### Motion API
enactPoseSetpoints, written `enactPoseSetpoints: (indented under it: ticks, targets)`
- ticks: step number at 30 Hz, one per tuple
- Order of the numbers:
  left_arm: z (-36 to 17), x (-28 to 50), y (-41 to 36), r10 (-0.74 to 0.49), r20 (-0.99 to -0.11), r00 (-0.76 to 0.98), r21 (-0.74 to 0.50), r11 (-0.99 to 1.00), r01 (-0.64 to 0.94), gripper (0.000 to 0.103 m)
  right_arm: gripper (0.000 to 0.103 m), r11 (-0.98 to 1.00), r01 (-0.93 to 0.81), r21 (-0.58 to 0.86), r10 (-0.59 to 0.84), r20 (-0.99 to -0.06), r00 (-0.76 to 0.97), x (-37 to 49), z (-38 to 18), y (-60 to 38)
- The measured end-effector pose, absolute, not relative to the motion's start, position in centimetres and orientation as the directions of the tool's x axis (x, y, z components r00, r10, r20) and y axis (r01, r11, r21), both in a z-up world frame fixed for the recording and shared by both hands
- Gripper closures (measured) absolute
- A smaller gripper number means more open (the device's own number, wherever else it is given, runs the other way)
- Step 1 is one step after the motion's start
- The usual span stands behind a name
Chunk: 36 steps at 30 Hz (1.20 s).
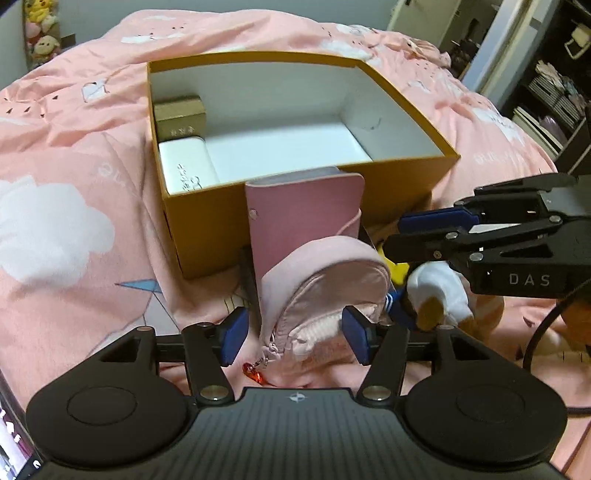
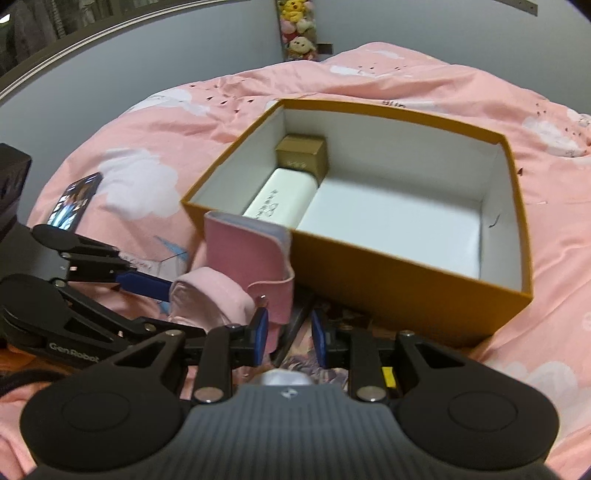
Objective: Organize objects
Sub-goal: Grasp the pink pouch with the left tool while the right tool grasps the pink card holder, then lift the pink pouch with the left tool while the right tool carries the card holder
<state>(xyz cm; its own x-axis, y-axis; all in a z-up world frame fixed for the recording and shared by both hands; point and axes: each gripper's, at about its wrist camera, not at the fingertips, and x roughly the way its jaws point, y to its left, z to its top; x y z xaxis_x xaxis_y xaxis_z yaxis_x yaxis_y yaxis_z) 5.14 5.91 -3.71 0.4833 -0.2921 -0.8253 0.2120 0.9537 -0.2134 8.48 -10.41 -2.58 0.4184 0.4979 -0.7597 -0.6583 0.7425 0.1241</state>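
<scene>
Pouch: small pink zip pouch [image 1: 325, 295] on the bedspread, just in front of the box; zip side toward the left wrist camera; a red charm [image 1: 253, 374] hangs from the zip pull
Left gripper: [image 1: 293, 338] jaws apart, one blue pad on each side of the pouch; the right pad sits at the pouch's edge, the left pad stands clear of it; no squeeze visible, so not gripping
Wallet: pink snap wallet [image 2: 251, 258] upright, leaning against the near wall of the box, touching the pouch; strap with a stud on the side facing the right wrist camera
Right gripper: [image 2: 290, 341] jaws narrowly apart; left pad beside the lower edge of the wallet strap, whether touching cannot be told; nothing pressed between the pads; a dark slim thing [image 2: 295, 328] lies in the gap below, too blurred to name
Box: open orange box [image 1: 207, 221], white inside; a gold carton [image 1: 181, 118] in the far left corner; a white case [image 1: 186, 170] with print just in front of it, along the left wall; remaining floor bare
Plush toy: white, blue and yellow [image 1: 439, 291], right of the pouch, under the right gripper's fingers
Phone: [image 2: 74, 203] lit screen, lying on the bedspread well left of the box
Bedspread: pink with white clouds [image 1: 74, 147]; stuffed animals [image 2: 299, 29] against the far wall; shelves [image 1: 554, 96] at the right edge
</scene>
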Motion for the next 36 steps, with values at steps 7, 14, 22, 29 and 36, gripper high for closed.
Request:
enactPoseSetpoints:
  ticks: [7, 14, 22, 29, 36]
  targets:
    - [-3.8, 4.5, 4.6, -0.314, -0.821, 0.476, -0.185, 0.936, 0.298, 0.028, 0.076, 0.748, -0.651, 0.126, 0.487, -0.771, 0.411, 9.3, -3.4, -9.9]
    - [-4.6, 4.2, 4.4, -0.299, -0.844, 0.444, -0.172, 0.937, 0.305, 0.027, 0.076, 0.755, -0.642, 0.136, 0.478, -0.784, 0.397, 9.6, -4.0, -9.9]
    - [-5.8, 4.3, 4.2, -0.242, -0.85, 0.468, -0.132, 0.958, 0.255, 0.071, 0.076, 0.744, -0.655, 0.132, 0.484, -0.782, 0.393, 9.7, -4.3, -9.9]
    - [-3.3, 2.6, 6.0, -0.251, -0.812, 0.527, -0.179, 0.966, 0.184, 0.078, 0.062, 0.706, -0.689, 0.162, 0.531, -0.765, 0.364, 10.2, -3.9, -10.0]
    - [-1.0, 2.0, 9.1, -0.254, -0.8, 0.544, -0.241, 0.966, 0.096, 0.079, 0.057, 0.66, -0.719, 0.219, 0.579, -0.758, 0.3, 11.7, -4.6, -8.6]
